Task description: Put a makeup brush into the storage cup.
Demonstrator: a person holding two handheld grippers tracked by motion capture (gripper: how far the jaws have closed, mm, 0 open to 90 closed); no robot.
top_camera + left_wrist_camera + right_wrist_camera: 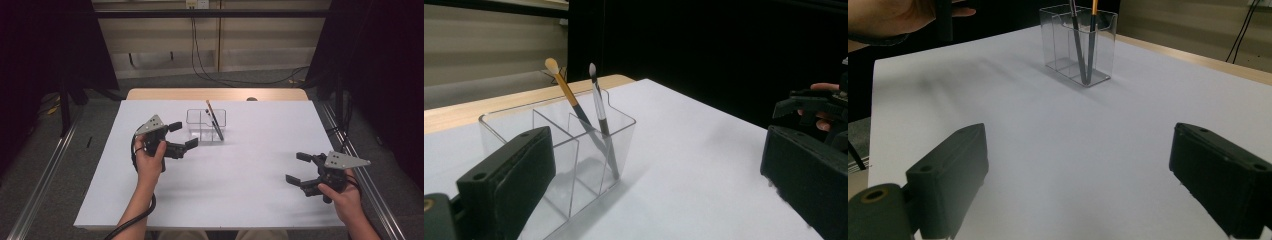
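A clear acrylic organizer with several compartments stands at the table's middle back. Two brushes lean in its right compartment: an orange-handled brush and a dark-handled brush. My left gripper hovers open just left of the organizer, nothing between its fingers. In the left gripper view the organizer is close ahead, with the yellow-tipped brush and the grey-tipped brush inside. My right gripper is open at the near right, far from the organizer, and holds nothing.
A white sheet covers the table, whose wooden back edge carries a small dark object. Metal rails run along both sides on the floor. Cables lie behind the table.
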